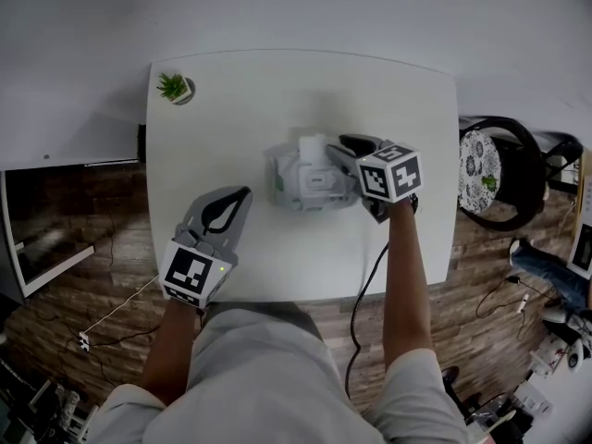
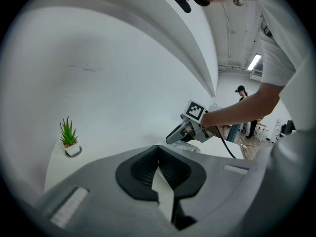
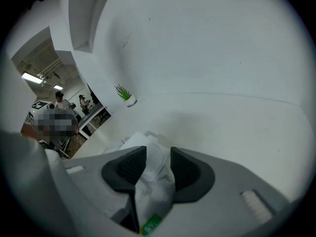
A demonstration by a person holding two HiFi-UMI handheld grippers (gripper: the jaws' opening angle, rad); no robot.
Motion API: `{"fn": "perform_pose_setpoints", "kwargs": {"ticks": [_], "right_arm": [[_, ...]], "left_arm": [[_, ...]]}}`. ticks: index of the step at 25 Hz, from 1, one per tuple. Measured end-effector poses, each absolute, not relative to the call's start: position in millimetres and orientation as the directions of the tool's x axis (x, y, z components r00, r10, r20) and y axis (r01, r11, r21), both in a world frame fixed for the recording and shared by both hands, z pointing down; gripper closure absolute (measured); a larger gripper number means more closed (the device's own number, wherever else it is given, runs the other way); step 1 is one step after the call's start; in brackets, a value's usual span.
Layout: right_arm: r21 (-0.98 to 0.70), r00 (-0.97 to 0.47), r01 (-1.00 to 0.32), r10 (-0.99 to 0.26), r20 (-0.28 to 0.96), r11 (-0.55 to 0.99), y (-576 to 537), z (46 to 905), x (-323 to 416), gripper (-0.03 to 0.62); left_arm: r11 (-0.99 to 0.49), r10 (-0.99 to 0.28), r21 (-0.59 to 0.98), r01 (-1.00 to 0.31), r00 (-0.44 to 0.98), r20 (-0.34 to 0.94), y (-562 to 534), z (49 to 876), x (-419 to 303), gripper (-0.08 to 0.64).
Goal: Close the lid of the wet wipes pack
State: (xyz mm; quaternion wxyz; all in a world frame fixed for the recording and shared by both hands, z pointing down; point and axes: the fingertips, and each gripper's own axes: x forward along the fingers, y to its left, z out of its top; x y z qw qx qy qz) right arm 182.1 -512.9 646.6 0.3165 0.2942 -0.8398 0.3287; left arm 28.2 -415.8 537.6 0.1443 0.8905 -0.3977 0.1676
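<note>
The right gripper's [image 3: 158, 154] dark pads [image 3: 127, 168] stand well apart, clamped on nothing. Through the gap between them shows the white wipes pack [image 3: 154, 181], with a flat white flap [image 3: 140, 143] at its far end and a green label [image 3: 151, 226] at its near edge. From these views I cannot tell whether the pads touch the pack, or whether the flap is fully down.

In the head view the right gripper [image 1: 340, 149] reaches in at the pack's [image 1: 298, 181] right side, tips over its top near the white flap [image 1: 314, 146]. The pack lies near the middle of the white table [image 1: 231, 91].

The left gripper's [image 2: 158, 149] pads meet at their tips with nothing between them; only bare tabletop shows through the slit below. It hangs over the table's near left part [image 1: 239, 197], well apart from the pack, pointing toward it.

1 small potted plant [image 1: 174, 88] stands at the far left corner of the table. 1 black chair [image 1: 495, 169] sits just beyond the table's right edge.
</note>
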Motion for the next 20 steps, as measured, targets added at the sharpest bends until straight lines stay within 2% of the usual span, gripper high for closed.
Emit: {"fn": "perform_pose_setpoints", "kwargs": {"ticks": [3,5,20], "right_arm": [[-0.367,-0.635,-0.702,-0.304,0.71,0.61,-513.3,641.4,183.2,0.436],[-0.362,-0.637,-0.708,-0.325,0.699,0.606,-514.3,637.0,186.0,0.468],[-0.291,-0.668,-0.642,-0.331,0.667,0.709,-491.6,602.8,188.5,0.479]], "left_arm": [[-0.645,-0.659,0.123,-0.754,0.63,0.41,-415.3,536.4,30.3,0.554],[-0.647,-0.66,0.119,-0.753,0.631,0.407,-416.0,535.0,31.8,0.554],[-0.667,-0.652,0.105,-0.738,0.645,0.398,-408.9,529.3,45.4,0.554]]}}
